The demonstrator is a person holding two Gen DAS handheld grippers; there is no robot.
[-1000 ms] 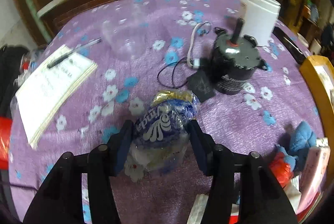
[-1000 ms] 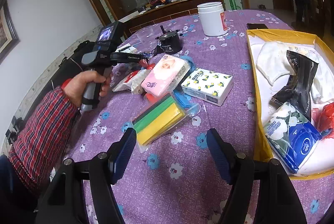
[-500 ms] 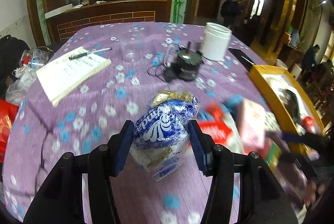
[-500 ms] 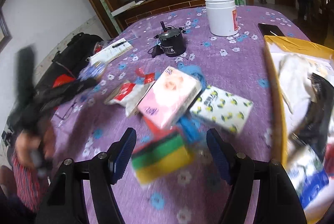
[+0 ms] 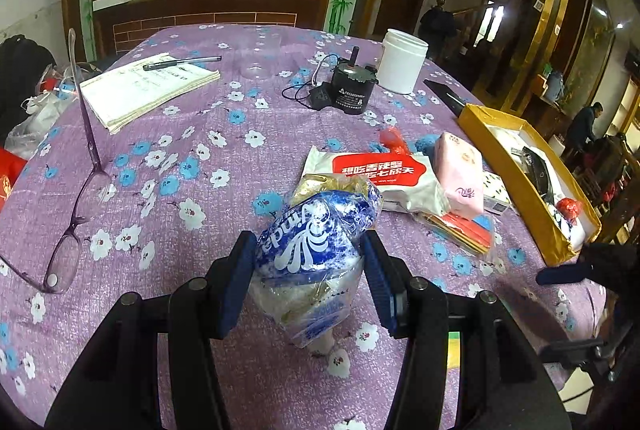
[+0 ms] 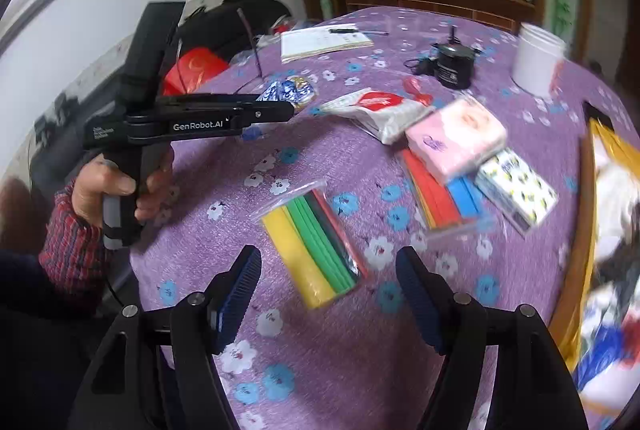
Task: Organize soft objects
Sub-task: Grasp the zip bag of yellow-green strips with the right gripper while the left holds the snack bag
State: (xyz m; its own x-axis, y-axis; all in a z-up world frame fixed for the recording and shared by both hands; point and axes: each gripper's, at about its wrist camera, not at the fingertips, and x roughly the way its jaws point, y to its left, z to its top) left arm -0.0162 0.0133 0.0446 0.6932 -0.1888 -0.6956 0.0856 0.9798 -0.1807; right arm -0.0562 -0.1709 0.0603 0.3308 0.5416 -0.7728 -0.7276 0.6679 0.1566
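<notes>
On the left of the left wrist view, thin-framed eyeglasses [image 5: 68, 226] lie on the purple flowered tablecloth [image 5: 192, 213], with a paper notebook [image 5: 148, 89] beyond them. In the middle, the left gripper [image 5: 308, 274] has its ribbed blue pads pressed against both sides of a crinkly blue-and-white plastic packet [image 5: 312, 242]; the packet bulges between the fingers, lifted clear of the cloth, its tail hanging below. Just behind it lie a white-and-red soft pack [image 5: 384, 177] and a pink tissue pack [image 5: 460, 173]; further right stands the yellow cardboard box [image 5: 516, 185].

In the right wrist view, a hand [image 6: 116, 189] grips the left tool's handle. The right gripper [image 6: 328, 294] hangs wide open and empty above a glossy bag of yellow, green and red sheets [image 6: 312, 246], which lies flat just ahead of the fingertips.
</notes>
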